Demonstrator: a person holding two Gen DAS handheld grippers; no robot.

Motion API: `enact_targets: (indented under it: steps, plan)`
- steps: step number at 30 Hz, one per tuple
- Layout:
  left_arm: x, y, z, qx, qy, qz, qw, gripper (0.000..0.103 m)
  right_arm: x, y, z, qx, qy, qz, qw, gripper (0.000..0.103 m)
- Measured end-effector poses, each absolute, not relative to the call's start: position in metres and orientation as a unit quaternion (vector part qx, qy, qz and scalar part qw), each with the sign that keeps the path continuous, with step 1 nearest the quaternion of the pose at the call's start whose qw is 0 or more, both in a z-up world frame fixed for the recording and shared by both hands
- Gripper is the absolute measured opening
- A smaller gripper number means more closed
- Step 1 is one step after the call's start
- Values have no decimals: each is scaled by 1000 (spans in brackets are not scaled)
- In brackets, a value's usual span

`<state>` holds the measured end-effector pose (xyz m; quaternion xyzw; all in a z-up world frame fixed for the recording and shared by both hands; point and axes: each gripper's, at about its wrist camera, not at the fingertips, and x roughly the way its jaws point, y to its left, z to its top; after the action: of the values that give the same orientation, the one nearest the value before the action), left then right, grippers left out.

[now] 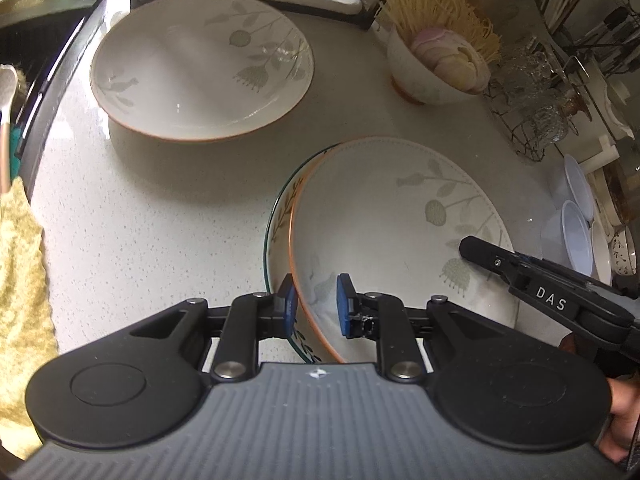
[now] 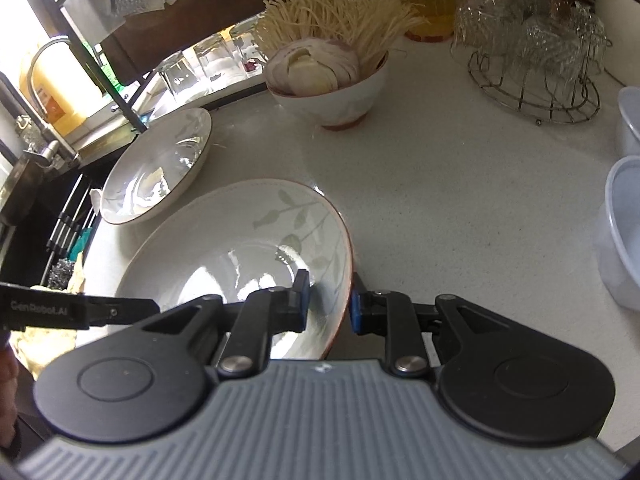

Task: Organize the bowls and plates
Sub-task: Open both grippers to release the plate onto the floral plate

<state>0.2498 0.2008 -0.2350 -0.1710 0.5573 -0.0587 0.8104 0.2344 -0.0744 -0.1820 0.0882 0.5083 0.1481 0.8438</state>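
A pale leaf-patterned plate with an orange rim (image 1: 400, 220) (image 2: 224, 240) lies on a green-rimmed plate (image 1: 280, 216), off-centre to the right. My left gripper (image 1: 316, 304) is shut on its near-left rim, one blue pad outside and one inside. My right gripper (image 2: 330, 300) straddles the rim on the opposite side. Its outer pad is at the edge, while the inner pad (image 2: 302, 300) stands slightly off the plate's wall. In the left wrist view, a finger (image 1: 484, 254) of the right gripper reaches over that rim. A second matching plate (image 1: 192, 64) (image 2: 160, 160) sits alone near the sink.
A bowl of onion and enoki mushrooms (image 1: 432, 76) (image 2: 332, 92) stands behind the plates. A wire rack of glasses (image 2: 532, 60) and stacked plastic containers (image 2: 624, 232) lie to the right. The sink (image 1: 36, 40) and a yellow cloth (image 1: 20, 280) border the left.
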Motion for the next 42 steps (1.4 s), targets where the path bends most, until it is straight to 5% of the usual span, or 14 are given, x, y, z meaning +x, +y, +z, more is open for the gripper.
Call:
enact_targets:
  steps: [20, 42]
  plan:
    - [226, 215, -216, -209, 549, -65, 806, 45, 235, -82, -171, 98, 505, 139, 846, 25]
    - [189, 193, -103, -183, 439, -32, 879, 46, 202, -99, -55, 80, 406, 178, 893, 25]
